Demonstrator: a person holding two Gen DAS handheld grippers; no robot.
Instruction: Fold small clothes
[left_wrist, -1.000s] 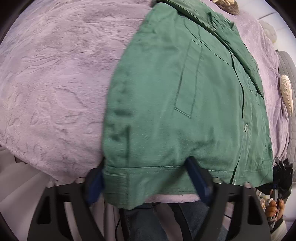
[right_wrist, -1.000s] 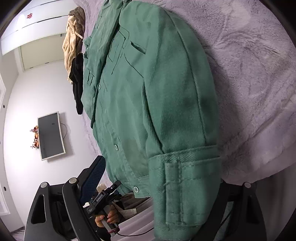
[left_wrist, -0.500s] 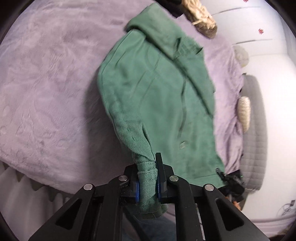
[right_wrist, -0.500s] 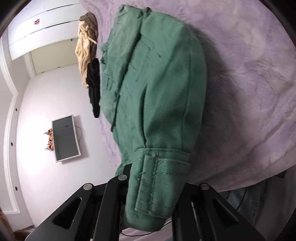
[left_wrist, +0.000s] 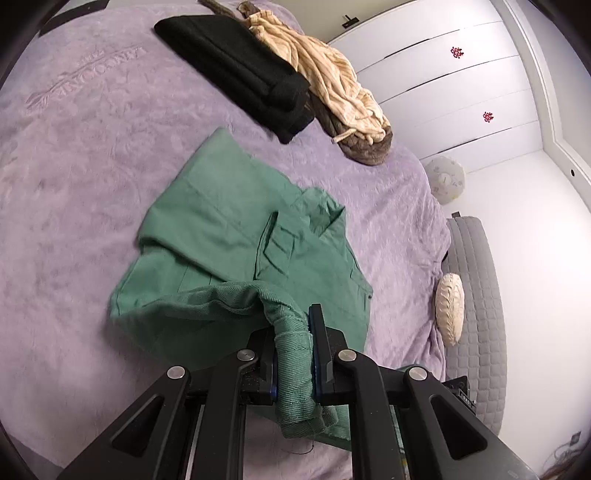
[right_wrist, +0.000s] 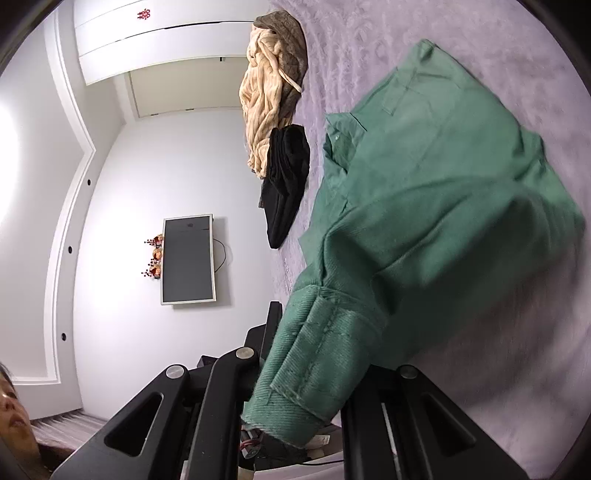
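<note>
From the left wrist, the left gripper (left_wrist: 294, 360) is pinching a bunched hem of the green shirt (left_wrist: 236, 236), its jaws closed tight on the cloth. The shirt is lying half-folded on the lilac bedspread (left_wrist: 85, 155). Beyond the shirt, a folded black garment (left_wrist: 240, 70) and a beige garment (left_wrist: 325, 81) are lying; white wardrobe doors (left_wrist: 454, 85) are standing behind.

From the right wrist, the right gripper (right_wrist: 310, 373) is clamping the shirt's cuff (right_wrist: 314, 369), jaws closed on it, the sleeve lifting off the bedspread (right_wrist: 517, 350). Left of the shirt, a wall-mounted television (right_wrist: 188, 258) is hanging.
</note>
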